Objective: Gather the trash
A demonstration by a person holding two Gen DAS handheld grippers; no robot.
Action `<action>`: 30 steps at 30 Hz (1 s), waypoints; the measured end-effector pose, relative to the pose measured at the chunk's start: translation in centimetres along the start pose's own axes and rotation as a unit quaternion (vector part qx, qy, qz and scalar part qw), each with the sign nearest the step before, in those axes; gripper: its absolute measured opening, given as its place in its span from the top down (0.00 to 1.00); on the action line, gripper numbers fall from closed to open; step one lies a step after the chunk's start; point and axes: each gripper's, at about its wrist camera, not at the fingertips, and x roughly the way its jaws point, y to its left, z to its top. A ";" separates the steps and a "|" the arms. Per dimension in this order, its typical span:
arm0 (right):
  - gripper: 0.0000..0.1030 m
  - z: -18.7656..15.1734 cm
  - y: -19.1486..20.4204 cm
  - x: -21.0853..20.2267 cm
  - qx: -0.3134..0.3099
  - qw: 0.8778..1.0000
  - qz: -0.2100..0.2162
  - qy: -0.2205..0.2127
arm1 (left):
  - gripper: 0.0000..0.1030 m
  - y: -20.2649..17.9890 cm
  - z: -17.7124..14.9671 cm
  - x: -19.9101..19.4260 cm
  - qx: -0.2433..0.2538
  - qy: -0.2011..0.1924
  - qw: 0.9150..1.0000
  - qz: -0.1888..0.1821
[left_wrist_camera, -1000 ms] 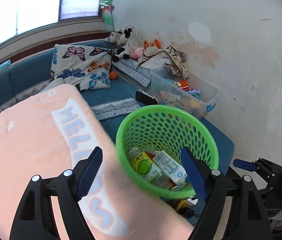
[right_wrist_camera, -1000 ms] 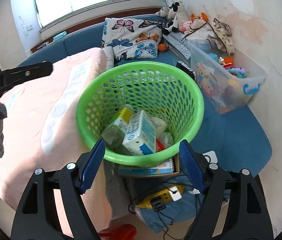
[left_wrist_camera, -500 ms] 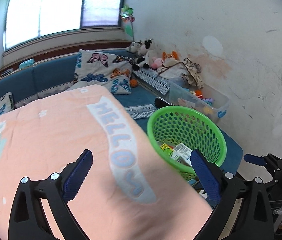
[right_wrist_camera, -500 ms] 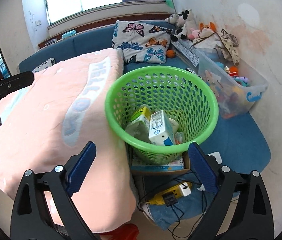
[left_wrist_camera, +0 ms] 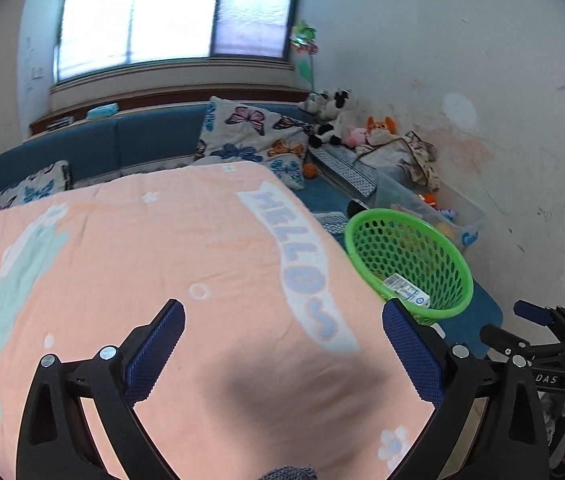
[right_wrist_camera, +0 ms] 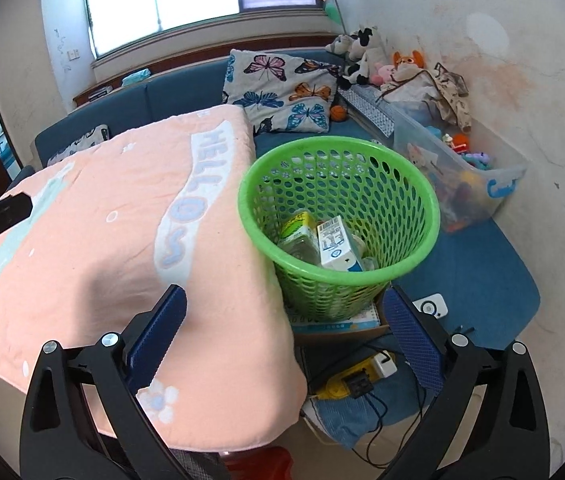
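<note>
Beside the peach blanket (right_wrist_camera: pixel 102 216), the green basket (right_wrist_camera: pixel 422 196) holds a white carton (right_wrist_camera: pixel 336 246) and other trash; above, the right gripper (right_wrist_camera: pixel 282 320) spreads wider, empty, while the left gripper (left_wrist_camera: pixel 282 340) hovers released over the blanket.

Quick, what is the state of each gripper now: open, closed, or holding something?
Left gripper: open, holding nothing, over the pink blanket.
Right gripper: jaws opening, nothing between them; the green basket is ahead.
</note>
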 end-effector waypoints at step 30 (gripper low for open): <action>0.04 -1.8 3.7 -3.5 -0.015 0.999 0.025 -0.028 | 0.07 2.0 -4.8 -5.0 0.006 -0.017 0.999 0.041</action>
